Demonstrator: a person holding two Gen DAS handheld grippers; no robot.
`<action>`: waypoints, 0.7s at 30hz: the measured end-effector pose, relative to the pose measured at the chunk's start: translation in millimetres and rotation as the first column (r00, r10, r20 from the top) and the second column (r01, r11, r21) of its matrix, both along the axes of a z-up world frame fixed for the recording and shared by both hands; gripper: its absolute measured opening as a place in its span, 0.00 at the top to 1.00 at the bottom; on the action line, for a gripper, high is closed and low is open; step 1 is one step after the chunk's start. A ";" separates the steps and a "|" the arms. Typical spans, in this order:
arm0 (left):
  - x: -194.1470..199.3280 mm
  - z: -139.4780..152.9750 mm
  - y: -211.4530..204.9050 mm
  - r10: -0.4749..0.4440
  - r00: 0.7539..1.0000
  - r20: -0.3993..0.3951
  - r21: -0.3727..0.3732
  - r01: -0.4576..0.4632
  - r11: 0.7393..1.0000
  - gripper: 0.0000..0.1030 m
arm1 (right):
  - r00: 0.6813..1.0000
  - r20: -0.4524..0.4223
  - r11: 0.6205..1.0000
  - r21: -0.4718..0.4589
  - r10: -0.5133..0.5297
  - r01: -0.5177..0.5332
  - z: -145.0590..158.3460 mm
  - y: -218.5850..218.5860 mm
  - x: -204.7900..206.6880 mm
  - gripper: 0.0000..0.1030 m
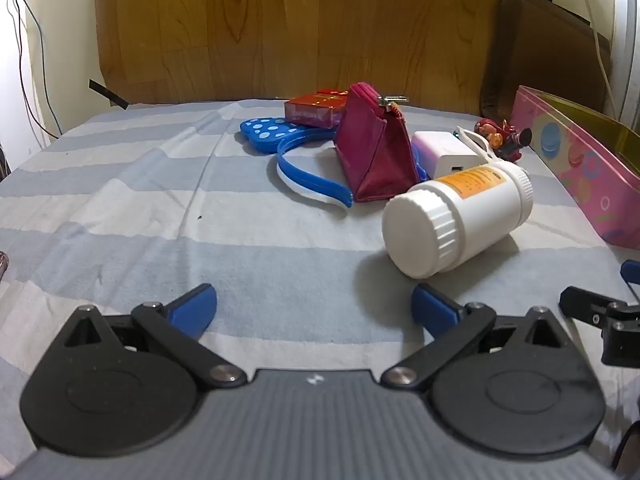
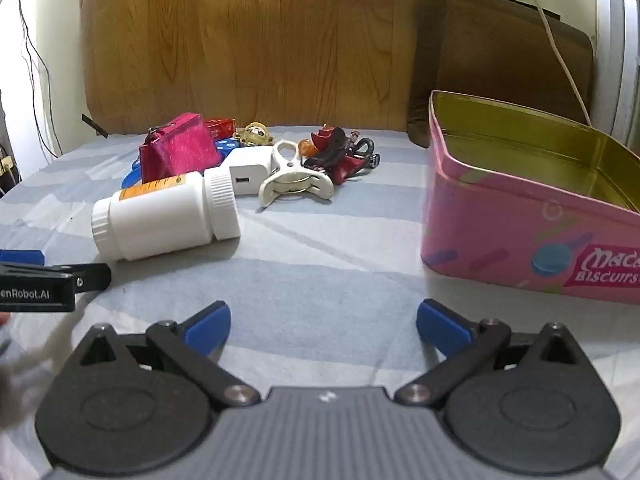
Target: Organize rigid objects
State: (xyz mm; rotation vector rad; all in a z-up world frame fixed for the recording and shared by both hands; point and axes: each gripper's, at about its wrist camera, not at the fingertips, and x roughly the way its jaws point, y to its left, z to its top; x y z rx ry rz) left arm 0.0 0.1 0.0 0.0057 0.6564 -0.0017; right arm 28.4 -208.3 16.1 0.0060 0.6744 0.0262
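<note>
left wrist view: we held our left gripper (image 1: 314,310) spread wide with nothing in it, low over the striped sheet (image 1: 120,220). our right gripper (image 2: 324,326) was spread wide too. the white bottle (image 1: 456,220) lay on its side near the left fingers. behind it sat a red pouch (image 1: 374,152), a blue headband (image 1: 308,180) and a white charger (image 2: 246,170). the pink tin (image 2: 520,216) stood open on the right.

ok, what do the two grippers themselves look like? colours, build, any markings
Both match. The left gripper and right gripper have blue finger pads on black linkage arms with silver pivot screws, two round black discs and a ribbed grey body with a small white mark in the middle. Seen side-on from the right wrist view, the left gripper carries white lettering ending "enRobot.AI". No cables or sleeves show.
</note>
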 end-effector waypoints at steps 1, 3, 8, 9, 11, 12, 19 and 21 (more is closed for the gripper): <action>0.1 0.0 -0.1 0.000 1.000 -0.001 0.003 0.000 1.000 0.00 | 1.000 0.003 1.000 0.003 0.001 -0.001 -0.4 0.3 -0.4 0.00; 0.5 0.2 -0.6 0.003 1.000 -0.003 0.006 -0.002 1.000 0.00 | 1.000 0.010 1.000 0.013 -0.003 0.003 -1.7 0.9 -1.7 0.00; 1.1 0.9 -1.3 0.004 1.000 0.000 0.009 -0.004 1.000 0.00 | 1.000 0.013 0.999 0.040 -0.007 0.007 -8.9 3.1 -2.4 0.00; 1.0 0.7 -0.9 0.004 1.000 0.001 0.007 -0.004 1.000 0.00 | 1.000 0.015 0.999 0.038 0.002 -0.003 -6.3 -2.1 -5.2 0.00; 0.9 0.6 -1.2 0.004 1.000 0.001 0.008 -0.004 1.000 0.00 | 1.000 0.026 0.999 0.035 0.002 -0.002 -7.2 -1.0 -9.9 0.00; 0.9 0.5 -1.4 0.004 1.000 0.001 0.009 -0.004 1.000 0.00 | 1.000 0.017 1.000 0.025 0.012 -0.013 -4.4 -1.7 -8.2 0.00; 1.0 0.6 -1.6 0.005 1.000 0.002 0.008 -0.005 1.000 0.00 | 1.000 0.011 1.000 0.010 0.022 -0.022 -1.7 0.7 -8.5 0.00; 0.9 0.5 -1.6 0.005 1.000 0.002 0.008 -0.005 1.000 0.00 | 1.000 0.009 1.000 0.005 0.022 -0.022 -1.7 1.6 -7.4 0.00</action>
